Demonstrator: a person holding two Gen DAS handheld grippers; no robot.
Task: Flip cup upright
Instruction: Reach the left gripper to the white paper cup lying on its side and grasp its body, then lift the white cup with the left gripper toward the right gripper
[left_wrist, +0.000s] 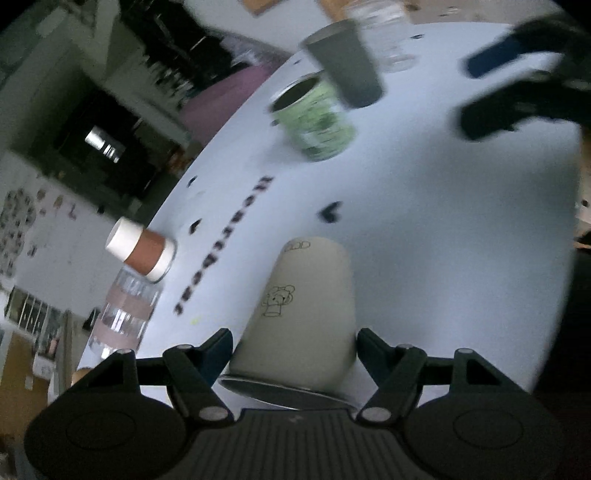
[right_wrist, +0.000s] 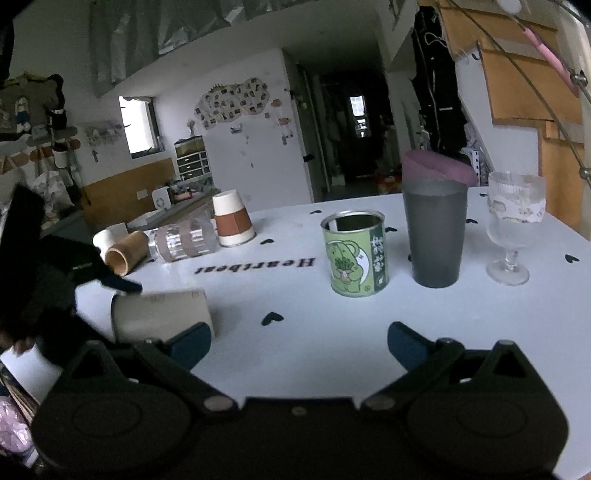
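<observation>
Lying on its side on the white table (right_wrist: 332, 332), the paper cup (left_wrist: 306, 314) sits between the left gripper (left_wrist: 295, 347) jaws, contact unclear; light, crushable, best held mid-wall. Right gripper (right_wrist: 299, 341) gapes, holding nothing.

bare table (right_wrist: 314, 332) ahead of right fingers (right_wrist: 404, 345), green tin (right_wrist: 355, 254) beyond

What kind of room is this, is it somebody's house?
Probably a lived-in home. A white table holds everyday cups and a green tin, photos are stuck on the wall, and a staircase climbs on the right.
</observation>
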